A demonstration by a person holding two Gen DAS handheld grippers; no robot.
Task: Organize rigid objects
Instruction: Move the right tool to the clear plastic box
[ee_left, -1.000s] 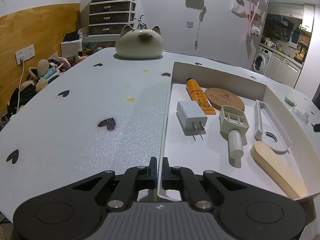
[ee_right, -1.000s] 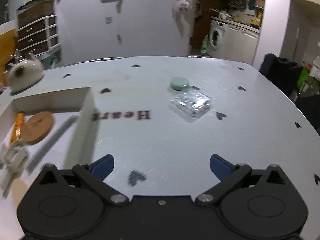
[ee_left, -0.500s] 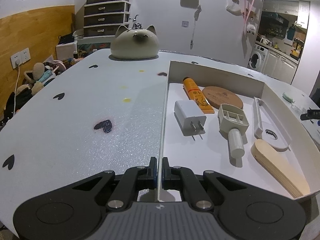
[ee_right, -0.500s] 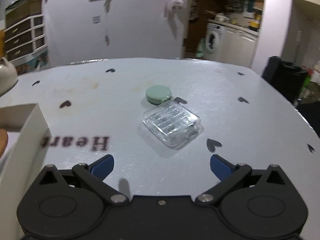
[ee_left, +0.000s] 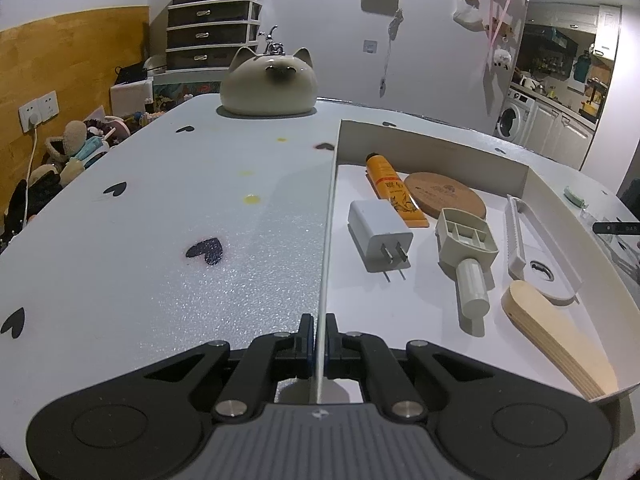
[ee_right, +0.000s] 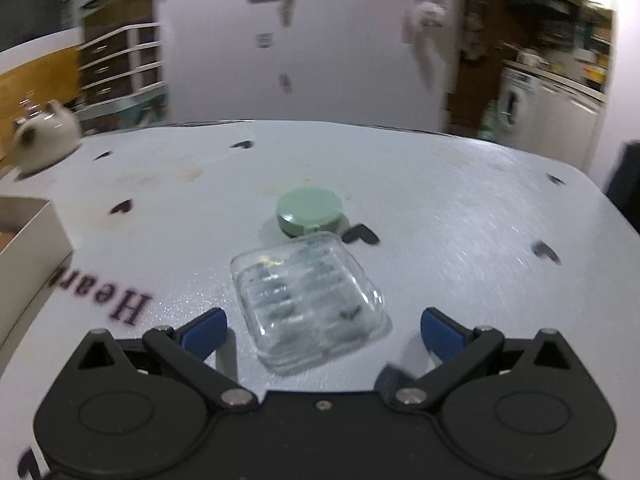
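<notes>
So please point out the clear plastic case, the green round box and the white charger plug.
clear plastic case [ee_right: 308, 304], right wrist view, middle of its lid.
green round box [ee_right: 309, 210], right wrist view, centre of its top.
white charger plug [ee_left: 378, 234], left wrist view, top face of its body.

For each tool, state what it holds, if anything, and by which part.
The left tool is shut on the white box, gripping its near side wall. The right tool is open and holds nothing.
</notes>
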